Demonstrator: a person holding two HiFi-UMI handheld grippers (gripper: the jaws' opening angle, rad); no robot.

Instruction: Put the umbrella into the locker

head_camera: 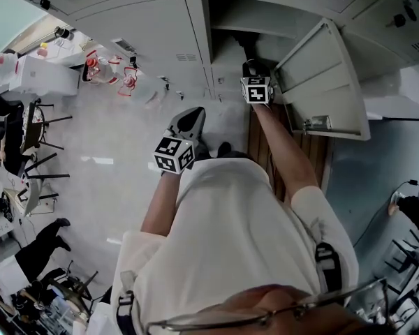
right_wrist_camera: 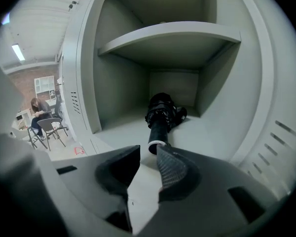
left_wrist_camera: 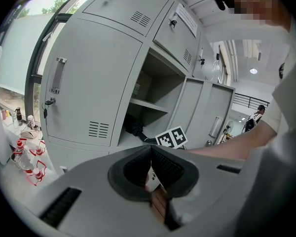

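Note:
A folded black umbrella (right_wrist_camera: 162, 113) lies on the floor of the open locker compartment (right_wrist_camera: 207, 132), its handle end pointing out at me. It also shows as a dark shape inside the locker in the left gripper view (left_wrist_camera: 134, 127) and the head view (head_camera: 246, 45). My right gripper (right_wrist_camera: 149, 149) reaches into the locker mouth (head_camera: 255, 68). Its jaws stand a little apart with nothing between them, and the handle's end lies just beyond the tips. My left gripper (left_wrist_camera: 149, 149) hangs back by my chest (head_camera: 188, 121), shut and empty, pointing at the lockers.
The locker's door (head_camera: 328, 82) swings open to the right of my right arm. A shelf (right_wrist_camera: 172, 33) spans the compartment above the umbrella. Closed locker doors (left_wrist_camera: 89, 83) stand to the left, with red-capped bottles (left_wrist_camera: 27, 157) on the floor. A person sits on a chair (right_wrist_camera: 39, 113).

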